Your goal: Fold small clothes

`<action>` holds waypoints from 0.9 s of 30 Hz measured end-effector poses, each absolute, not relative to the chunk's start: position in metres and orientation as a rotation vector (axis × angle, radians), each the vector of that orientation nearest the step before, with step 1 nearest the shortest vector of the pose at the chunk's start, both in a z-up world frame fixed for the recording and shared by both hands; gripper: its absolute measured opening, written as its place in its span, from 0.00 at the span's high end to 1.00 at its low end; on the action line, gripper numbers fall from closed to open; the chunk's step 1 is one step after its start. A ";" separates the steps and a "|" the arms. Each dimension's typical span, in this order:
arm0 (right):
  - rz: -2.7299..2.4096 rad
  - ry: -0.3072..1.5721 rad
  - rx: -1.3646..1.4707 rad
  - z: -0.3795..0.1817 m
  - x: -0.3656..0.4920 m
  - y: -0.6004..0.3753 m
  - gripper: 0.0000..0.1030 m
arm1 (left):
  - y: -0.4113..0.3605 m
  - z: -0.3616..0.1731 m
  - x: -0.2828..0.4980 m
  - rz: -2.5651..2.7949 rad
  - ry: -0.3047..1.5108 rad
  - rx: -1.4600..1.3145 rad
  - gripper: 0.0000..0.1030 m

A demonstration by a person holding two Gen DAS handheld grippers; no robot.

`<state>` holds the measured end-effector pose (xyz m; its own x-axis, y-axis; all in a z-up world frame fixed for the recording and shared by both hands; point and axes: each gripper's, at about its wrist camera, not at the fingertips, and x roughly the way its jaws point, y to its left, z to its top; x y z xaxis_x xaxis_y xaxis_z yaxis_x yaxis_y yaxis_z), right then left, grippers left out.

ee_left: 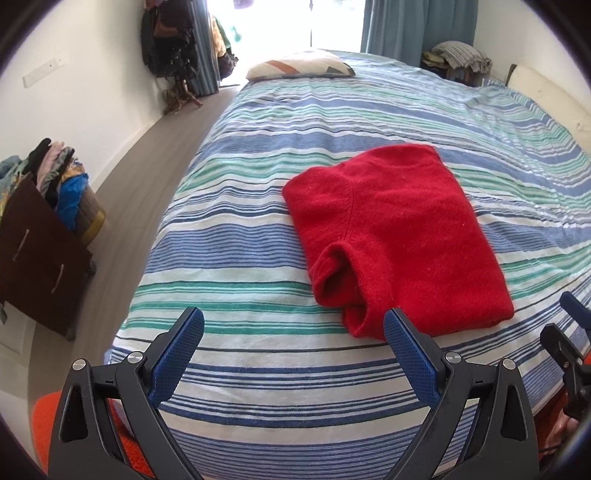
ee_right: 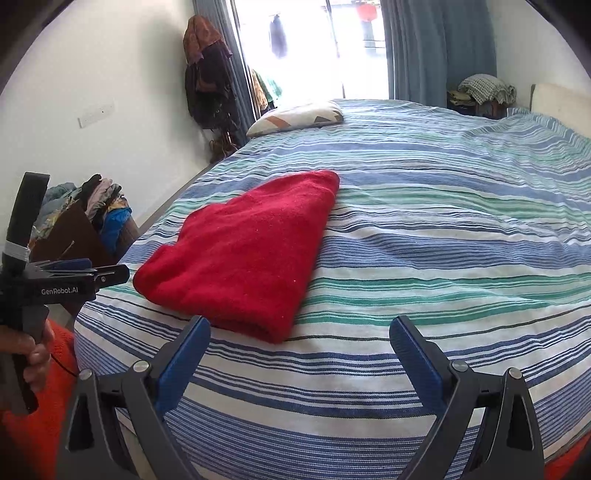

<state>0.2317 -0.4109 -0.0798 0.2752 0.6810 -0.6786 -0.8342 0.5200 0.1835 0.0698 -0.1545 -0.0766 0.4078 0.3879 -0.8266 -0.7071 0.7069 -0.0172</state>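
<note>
A red knitted sweater [ee_left: 395, 236] lies folded into a compact rectangle on the striped bed cover [ee_left: 332, 122]; it shows too in the right wrist view, sweater [ee_right: 243, 254]. My left gripper [ee_left: 293, 325] is open above the near bed edge, its right fingertip just in front of the sweater's near corner, nothing between its fingers. My right gripper [ee_right: 299, 334] is open as well, hovering just short of the sweater's near edge, empty. The left gripper's body [ee_right: 55, 280] appears at the left of the right wrist view, held by a hand [ee_right: 35, 354].
A patterned pillow [ee_left: 299, 66] lies at the far end of the bed. A dark drawer unit [ee_left: 40, 254] heaped with clothes stands left of the bed on the grey floor. Hanging clothes [ee_left: 166, 37] and blue curtains [ee_left: 417, 26] flank the bright window. An orange rug [ee_right: 37, 435] lies below.
</note>
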 end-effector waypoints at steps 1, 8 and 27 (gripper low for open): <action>1.040 0.806 -0.206 -0.078 0.236 -0.409 0.06 | -0.146 -0.076 0.070 0.663 0.895 -0.442 0.04; 1.127 1.109 0.108 -0.080 0.328 -0.358 0.06 | -0.043 -0.123 0.106 0.429 0.900 -0.866 0.04; 1.306 0.938 -0.067 -0.015 0.345 -0.261 0.68 | -0.083 -0.027 0.199 0.193 0.711 -0.753 0.73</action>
<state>0.3449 -0.2607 -0.0155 -0.0370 0.7857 -0.6175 -0.8360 0.3142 0.4499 0.1994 -0.0827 -0.0267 0.7527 -0.0842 -0.6530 -0.4035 0.7248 -0.5585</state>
